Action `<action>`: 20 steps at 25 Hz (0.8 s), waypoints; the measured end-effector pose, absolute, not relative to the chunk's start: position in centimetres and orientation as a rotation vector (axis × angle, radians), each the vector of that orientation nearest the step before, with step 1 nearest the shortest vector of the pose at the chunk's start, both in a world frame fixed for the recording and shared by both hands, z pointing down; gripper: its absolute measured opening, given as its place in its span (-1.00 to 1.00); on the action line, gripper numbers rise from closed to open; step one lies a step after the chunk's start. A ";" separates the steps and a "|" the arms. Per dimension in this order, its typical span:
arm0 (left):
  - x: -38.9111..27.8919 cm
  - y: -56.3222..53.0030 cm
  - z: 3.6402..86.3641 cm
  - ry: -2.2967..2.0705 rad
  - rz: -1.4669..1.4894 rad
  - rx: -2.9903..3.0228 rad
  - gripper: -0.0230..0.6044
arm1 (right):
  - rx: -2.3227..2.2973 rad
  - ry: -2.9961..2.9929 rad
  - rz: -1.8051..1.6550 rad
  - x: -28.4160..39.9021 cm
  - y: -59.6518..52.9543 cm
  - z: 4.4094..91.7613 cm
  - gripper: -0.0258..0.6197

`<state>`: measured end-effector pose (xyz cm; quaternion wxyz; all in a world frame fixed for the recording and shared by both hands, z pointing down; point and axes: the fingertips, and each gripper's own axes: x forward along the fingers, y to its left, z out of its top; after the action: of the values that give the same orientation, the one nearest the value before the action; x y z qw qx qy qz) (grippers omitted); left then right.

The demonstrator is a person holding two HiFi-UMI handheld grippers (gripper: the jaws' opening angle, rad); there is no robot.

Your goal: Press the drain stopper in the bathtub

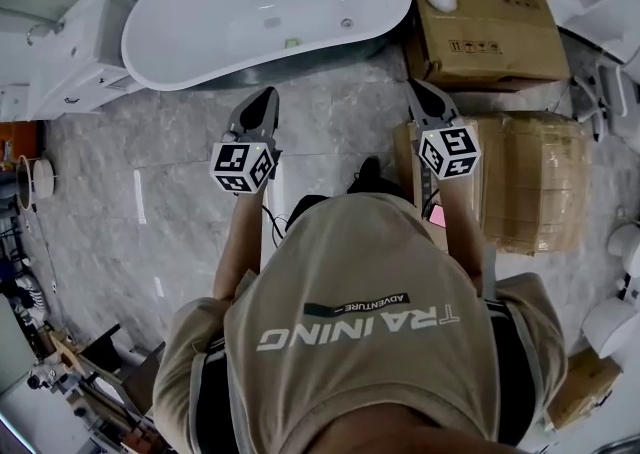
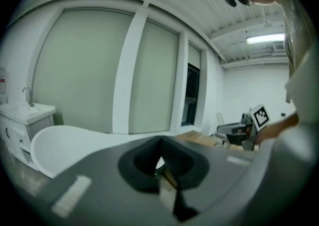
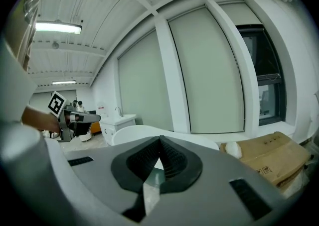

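A white freestanding bathtub (image 1: 200,17) lies across the far side of the grey floor. A small round drain stopper (image 1: 347,23) sits in its bottom, right of centre. My left gripper (image 1: 265,94) is held in the air short of the tub's near rim, jaws shut on nothing. My right gripper (image 1: 418,87) hangs level with it further right, in front of the tub's right end, also shut and empty. In the left gripper view the closed left gripper (image 2: 159,145) points over the tub (image 2: 75,140). The right gripper (image 3: 159,143) likewise looks over the tub's rim (image 3: 134,133).
A cardboard box (image 1: 485,27) stands right of the tub, and a plastic-wrapped box (image 1: 530,182) lies nearer. A white vanity cabinet (image 1: 80,52) stands at the tub's left end. White fixtures (image 1: 625,242) line the right edge. The person's torso fills the lower head view.
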<state>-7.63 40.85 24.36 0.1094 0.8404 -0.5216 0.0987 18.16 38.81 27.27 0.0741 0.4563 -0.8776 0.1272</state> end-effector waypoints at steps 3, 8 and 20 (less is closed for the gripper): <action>-7.4 39.1 24.7 -1.568 0.281 2.426 -0.92 | 1.332 -2.651 0.409 18.5 36.4 27.6 -0.90; -6.7 37.4 25.7 -1.561 0.297 2.399 -0.92 | 1.300 -2.657 0.436 18.3 33.9 28.5 -0.90; -6.3 27.5 27.5 -1.412 0.272 2.492 -0.92 | 1.309 -2.598 0.465 16.0 26.8 29.4 -0.90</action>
<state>-6.34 27.48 27.48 0.1317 0.8586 -0.4866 0.0936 16.02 26.77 29.42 0.0975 0.4422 -0.8776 0.1570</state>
